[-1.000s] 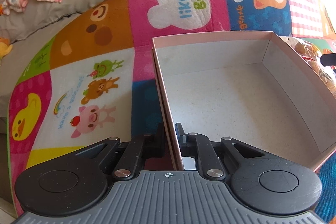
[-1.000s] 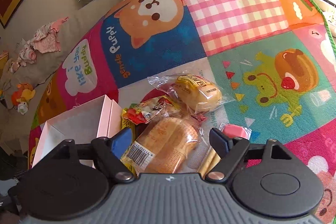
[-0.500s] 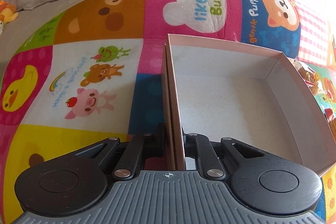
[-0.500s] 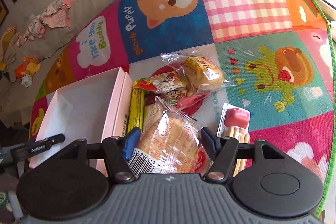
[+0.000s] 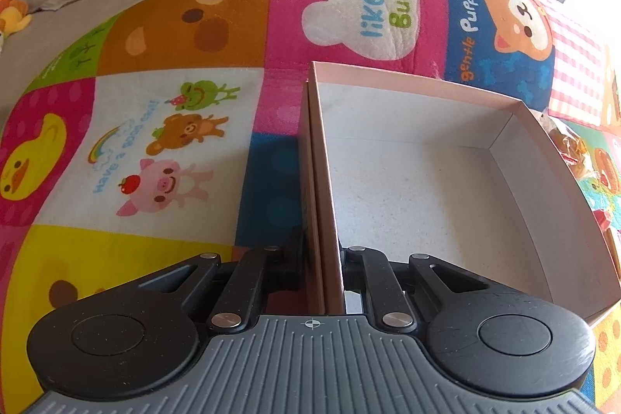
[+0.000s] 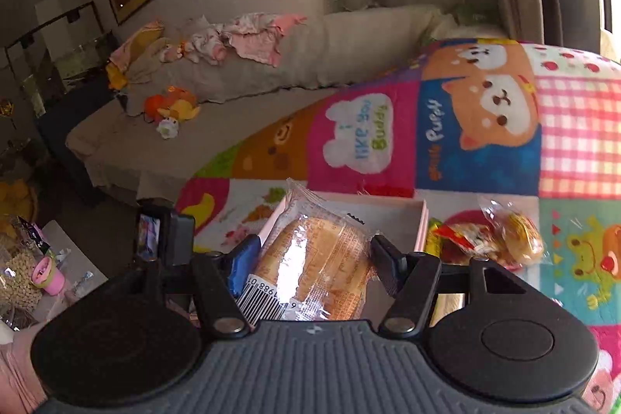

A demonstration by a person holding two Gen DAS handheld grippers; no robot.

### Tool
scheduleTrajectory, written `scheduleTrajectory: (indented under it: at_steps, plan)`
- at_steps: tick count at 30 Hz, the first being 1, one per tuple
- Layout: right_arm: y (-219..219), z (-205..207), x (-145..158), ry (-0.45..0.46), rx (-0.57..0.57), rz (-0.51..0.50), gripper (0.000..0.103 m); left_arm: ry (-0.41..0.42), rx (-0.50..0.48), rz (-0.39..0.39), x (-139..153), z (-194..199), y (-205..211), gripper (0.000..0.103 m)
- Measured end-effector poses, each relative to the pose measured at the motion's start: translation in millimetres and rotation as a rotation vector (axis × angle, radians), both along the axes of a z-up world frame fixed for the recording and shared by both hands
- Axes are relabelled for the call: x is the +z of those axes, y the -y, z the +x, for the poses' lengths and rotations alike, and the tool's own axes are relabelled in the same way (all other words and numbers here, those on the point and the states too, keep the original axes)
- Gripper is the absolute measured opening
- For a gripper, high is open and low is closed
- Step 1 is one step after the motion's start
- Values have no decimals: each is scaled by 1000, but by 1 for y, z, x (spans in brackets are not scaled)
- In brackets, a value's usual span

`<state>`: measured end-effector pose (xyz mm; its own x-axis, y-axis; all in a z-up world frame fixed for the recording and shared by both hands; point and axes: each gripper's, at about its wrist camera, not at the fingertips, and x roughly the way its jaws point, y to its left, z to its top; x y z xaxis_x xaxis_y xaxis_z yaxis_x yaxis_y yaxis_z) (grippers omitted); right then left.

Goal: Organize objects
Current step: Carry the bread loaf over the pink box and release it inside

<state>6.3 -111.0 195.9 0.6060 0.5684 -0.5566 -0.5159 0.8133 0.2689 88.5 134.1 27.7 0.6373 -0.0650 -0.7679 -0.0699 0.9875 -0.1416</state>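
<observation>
Once gripped — bread packet (image 6: 314, 258) now aloft

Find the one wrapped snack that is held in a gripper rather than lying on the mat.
The wrapped bread with the barcode: the right gripper is shut on it above the box, while the other snacks lie on the mat.

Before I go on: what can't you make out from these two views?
- Left wrist view: left hand-held gripper is clamped on the box wall; its fingertips are hidden by that wall.
- Left wrist view: snacks beyond the box are mostly hidden by its far wall and cut off by the frame edge.
- Right wrist view: bread pack in the right hand-held gripper hides most of the box interior.
- Right wrist view: label print washed out by glare.
</observation>
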Motion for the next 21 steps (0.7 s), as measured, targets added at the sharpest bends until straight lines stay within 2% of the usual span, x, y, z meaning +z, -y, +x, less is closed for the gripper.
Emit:
scheduleTrajectory:
  at_steps: [4, 5, 8, 10, 17, 21]
  plan:
    - [-37, 32, 15, 66, -17, 32, 66, -21, -13, 8, 3, 1, 0, 13]
    - [-42, 38, 15, 67, -24, 35, 71, -24, -16, 8, 2, 0, -1, 13]
    - [-45, 47, 7, 72, -39, 37, 75, -27, -24, 7, 3, -3, -2, 13]
    - [-41, 47, -5, 59, -47, 26, 78, -35, -27, -5, 2, -5, -3, 14]
    - [-4, 27, -59, 46, -139, -150, 78, -68, -36, -12, 6, -15, -1, 17]
    - [23, 16, -84, -7, -175, -171, 80, -85, -40, -14, 7, -24, -1, 20]
